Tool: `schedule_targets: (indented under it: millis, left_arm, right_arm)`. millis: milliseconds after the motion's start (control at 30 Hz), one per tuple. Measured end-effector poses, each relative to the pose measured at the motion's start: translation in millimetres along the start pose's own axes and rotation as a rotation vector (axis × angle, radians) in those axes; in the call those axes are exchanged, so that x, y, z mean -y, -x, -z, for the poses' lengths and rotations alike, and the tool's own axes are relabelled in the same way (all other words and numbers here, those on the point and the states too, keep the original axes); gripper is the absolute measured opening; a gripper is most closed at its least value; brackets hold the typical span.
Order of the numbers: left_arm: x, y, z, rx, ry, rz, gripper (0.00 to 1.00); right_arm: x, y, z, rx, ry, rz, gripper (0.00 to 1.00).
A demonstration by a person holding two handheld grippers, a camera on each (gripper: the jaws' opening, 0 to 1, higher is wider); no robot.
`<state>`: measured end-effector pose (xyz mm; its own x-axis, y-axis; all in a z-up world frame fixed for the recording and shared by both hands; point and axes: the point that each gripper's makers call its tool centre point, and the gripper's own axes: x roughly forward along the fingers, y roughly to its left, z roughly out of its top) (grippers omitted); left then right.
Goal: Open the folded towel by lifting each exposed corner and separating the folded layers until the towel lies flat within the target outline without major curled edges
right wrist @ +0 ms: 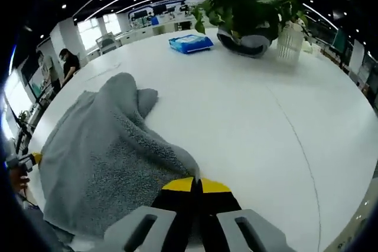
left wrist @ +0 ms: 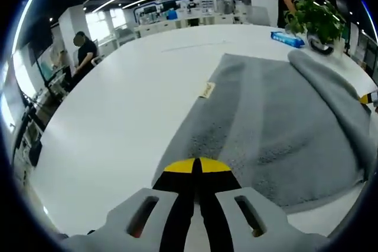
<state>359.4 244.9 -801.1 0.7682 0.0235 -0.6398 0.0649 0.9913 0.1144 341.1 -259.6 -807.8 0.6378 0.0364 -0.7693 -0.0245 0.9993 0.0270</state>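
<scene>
The left gripper (left wrist: 196,166) pinched the near edge of the grey terry towel (left wrist: 277,122) on the white round table (left wrist: 118,116), jaws closed. The right gripper (right wrist: 196,185) clamped a raised fold. Its view added a potted green plant (right wrist: 248,4) and blue packet (right wrist: 190,43).

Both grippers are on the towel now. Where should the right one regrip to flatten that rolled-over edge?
Probably the free corner of the folded-over flap of the gray towel. It lies bunched on the lower layer, nearest the plant; approach from the bare table, pinch the top layer only.
</scene>
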Motion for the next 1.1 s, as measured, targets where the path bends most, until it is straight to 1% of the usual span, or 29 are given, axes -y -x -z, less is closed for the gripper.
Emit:
schedule_targets:
  millis: [33, 133, 300, 500, 767, 867, 1100]
  left_arm:
    - [-1.0, -1, -0.1, 0.001, 0.004, 0.004, 0.01]
    - [-1.9, 0, -0.5, 0.001, 0.003, 0.005, 0.01]
    - [-6.2, -1, -0.3, -0.002, 0.006, 0.004, 0.01]
    - [-15.8, 1, 2.1, -0.005, 0.016, -0.011, 0.01]
    - [-25.9, 14, 6.5, -0.005, 0.040, -0.040, 0.01]
    - [-33.3, 18, 9.2, -0.010, 0.045, -0.055, 0.01]
    - [-49.5, 23, 14.9, -0.016, 0.066, -0.085, 0.01]
  right_arm:
    - [-1, 0, 0.6, -0.012, 0.044, -0.007, 0.00]
    - [-1, -1, 0.6, -0.028, 0.094, -0.024, 0.00]
    - [1, -1, 0.7, -0.026, 0.091, -0.039, 0.00]
    - [6, -3, -0.7, -0.014, 0.128, -0.028, 0.00]
    - [23, -2, -1.6, 0.009, 0.143, -0.016, 0.00]
    - [31, -2, -1.0, 0.014, 0.145, -0.001, 0.00]
    - [43, 1, -0.9, 0.028, 0.135, 0.015, 0.00]
